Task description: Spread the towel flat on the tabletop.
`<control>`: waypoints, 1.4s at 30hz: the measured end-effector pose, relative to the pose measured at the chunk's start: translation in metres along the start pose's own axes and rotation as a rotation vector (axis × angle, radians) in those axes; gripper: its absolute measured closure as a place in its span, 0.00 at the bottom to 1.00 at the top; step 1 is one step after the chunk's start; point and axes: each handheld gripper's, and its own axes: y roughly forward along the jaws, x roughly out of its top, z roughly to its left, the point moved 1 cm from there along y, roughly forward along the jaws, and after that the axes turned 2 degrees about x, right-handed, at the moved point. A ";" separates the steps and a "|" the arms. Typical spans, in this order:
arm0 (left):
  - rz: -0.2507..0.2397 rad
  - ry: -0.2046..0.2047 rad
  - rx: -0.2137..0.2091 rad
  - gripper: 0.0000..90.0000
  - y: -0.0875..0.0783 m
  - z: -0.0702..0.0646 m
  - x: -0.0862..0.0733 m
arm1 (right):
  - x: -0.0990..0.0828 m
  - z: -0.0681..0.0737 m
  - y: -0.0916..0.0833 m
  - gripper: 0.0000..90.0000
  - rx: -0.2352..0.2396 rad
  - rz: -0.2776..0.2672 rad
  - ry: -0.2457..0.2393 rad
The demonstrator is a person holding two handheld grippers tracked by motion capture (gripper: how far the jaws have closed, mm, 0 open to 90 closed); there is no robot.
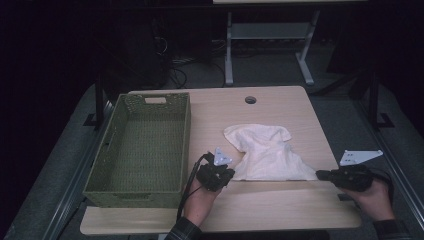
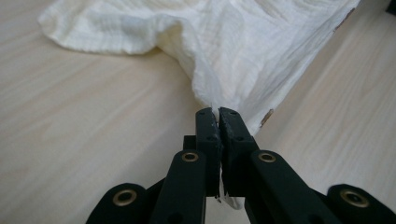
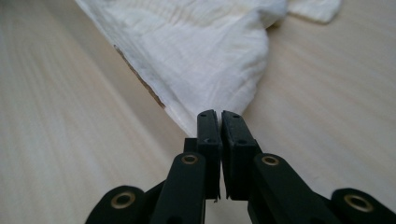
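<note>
The left tongs [image 2: 218,113] are clamped on the near left corner of the white cloth [image 2: 243,42], the jaws pressed together with a sliver of fabric pinched between them and a little of it poking out below the jaws. The right tongs [image 3: 218,114] are clamped the same way on the near right corner, where the cloth narrows to a point at the jaws. In the high view the left tongs [image 1: 231,171] lie low over the counter [image 1: 280,210], pointing to the right and a little forward, with the left hand [image 1: 202,197] coming up from the bottom edge and its cable looping beside the wrist. The right tongs [image 1: 320,174] point left, almost level with the counter's near edge, held by the right hand [image 1: 372,197] at the counter's right end. The cloth's near hem runs straight between the two tongs, and the rest lies rumpled on the counter toward the middle. A green woven basket [image 1: 102,170] stands on the left side of the counter, just beside the left hand.
</note>
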 end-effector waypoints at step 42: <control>0.062 0.059 -0.053 0.59 0.029 0.006 -0.013 | 0.086 -0.084 0.091 0.81 -0.078 -0.051 0.099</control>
